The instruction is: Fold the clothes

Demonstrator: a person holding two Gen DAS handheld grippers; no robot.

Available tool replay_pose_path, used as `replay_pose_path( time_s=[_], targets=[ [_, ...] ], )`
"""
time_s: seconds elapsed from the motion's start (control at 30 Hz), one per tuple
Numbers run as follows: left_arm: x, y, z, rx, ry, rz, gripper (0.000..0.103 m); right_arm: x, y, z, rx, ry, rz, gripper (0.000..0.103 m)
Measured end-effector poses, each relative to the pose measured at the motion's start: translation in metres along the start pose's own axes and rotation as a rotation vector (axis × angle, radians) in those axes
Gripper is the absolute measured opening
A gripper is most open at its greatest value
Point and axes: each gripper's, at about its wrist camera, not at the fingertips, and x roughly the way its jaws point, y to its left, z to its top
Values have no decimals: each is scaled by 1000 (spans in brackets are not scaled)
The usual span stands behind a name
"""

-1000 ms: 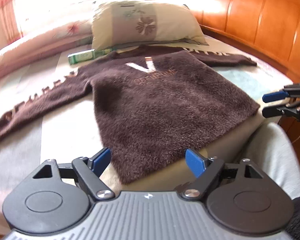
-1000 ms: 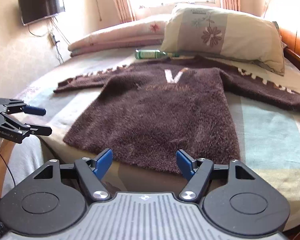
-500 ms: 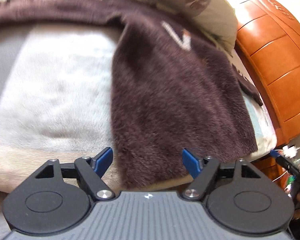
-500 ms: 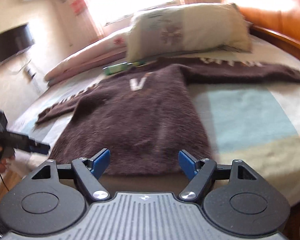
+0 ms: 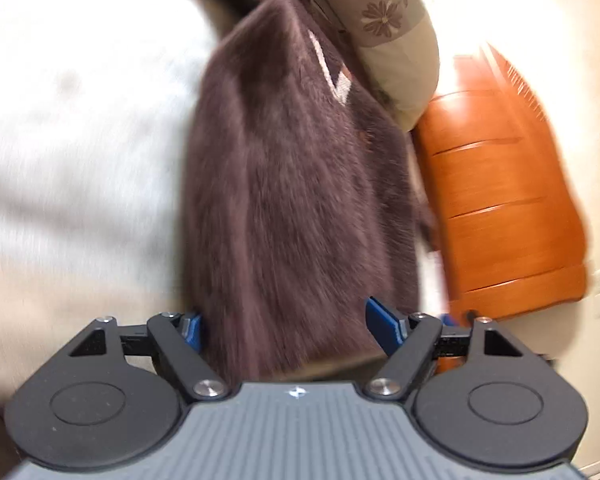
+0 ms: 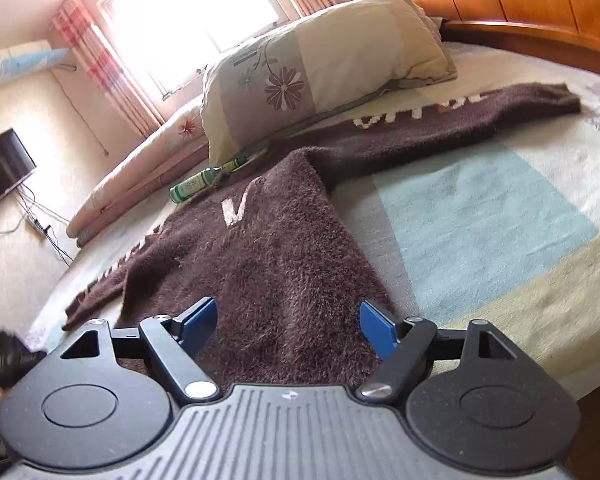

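The brown sweater (image 6: 276,264) lies flat on the bed (image 6: 500,232), sleeves spread, its length running straight away from both sets of fingers. Hem sits just ahead of the right gripper (image 6: 288,326) and left gripper (image 5: 284,326), both spread apart.

Bedroom items lying around the bed
Floral pillow (image 6: 324,76) resting against wooden headboard (image 6: 540,4); green bottle (image 6: 204,182) lying beside it; television (image 6: 2,168) hanging on wall.

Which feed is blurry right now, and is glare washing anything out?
Left wrist view: motion-smeared, the sweater and headboard soft, wall above blown white. Right wrist view: mostly sharp, but the window is overexposed and glare bleaches the pillow top.
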Motion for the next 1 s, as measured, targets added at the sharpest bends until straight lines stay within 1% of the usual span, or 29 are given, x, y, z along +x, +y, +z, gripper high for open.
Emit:
replay_pose_path(
  time_s=[0.03, 0.07, 0.1, 0.13, 0.17, 0.2, 0.3, 0.33, 0.57, 0.6, 0.67, 0.7, 0.73, 0.8, 0.83, 0.87, 0.9, 0.97, 1.0],
  targets=[
    [0, 4, 0, -18, -10, -6, 62, 2, -2, -2, 4, 4, -9, 86],
    [3, 6, 3, -33, -15, 5, 55, 5, -3, -3, 8, 11, -20, 86],
    [5, 8, 6, -49, -20, 17, 41, 8, -5, -5, 17, 14, -32, 86],
    [9, 8, 8, -62, -22, 38, 24, 9, -5, -5, 29, 7, -39, 86],
    [14, 7, 11, -74, -20, 68, 16, 9, -5, -6, 40, -3, -36, 86],
    [17, 2, 11, -63, -19, 103, 6, 8, -5, -6, 52, -14, -31, 86],
    [16, -23, 7, 44, -12, 215, 6, 4, -3, -3, 60, -42, -30, 86],
    [12, -33, 5, 77, -14, 236, 6, 3, -2, -2, 58, -47, -34, 86],
    [-66, -60, -6, 165, -155, 246, 5, 7, -8, 2, 54, -34, -60, 86],
    [-71, -60, -7, 168, -162, 260, 5, 8, -11, 3, 64, -33, -66, 86],
    [-69, -50, -8, 157, -143, 320, 6, 11, -18, 6, 85, -31, -79, 86],
    [-66, -47, -9, 161, -136, 370, 6, 13, -21, 7, 95, -31, -85, 86],
    [-62, -46, -12, 177, -131, 442, 6, 14, -25, 9, 106, -30, -91, 86],
    [-56, -54, -18, 257, -133, 572, 6, 12, -28, 9, 115, -35, -94, 86],
    [-57, -59, -21, 301, -141, 604, 6, 10, -30, 9, 116, -35, -94, 86],
    [-59, -65, -22, 335, -144, 608, 6, 10, -31, 8, 114, -29, -93, 86],
    [-59, -73, -23, 364, -143, 603, 8, 9, -32, 7, 113, -25, -94, 86],
    [-53, -90, -20, 432, -143, 608, 20, 9, -34, 5, 115, -17, -88, 86],
    [-45, -99, -17, 473, -138, 619, 35, 10, -35, 5, 119, -13, -77, 86]
  ],
)
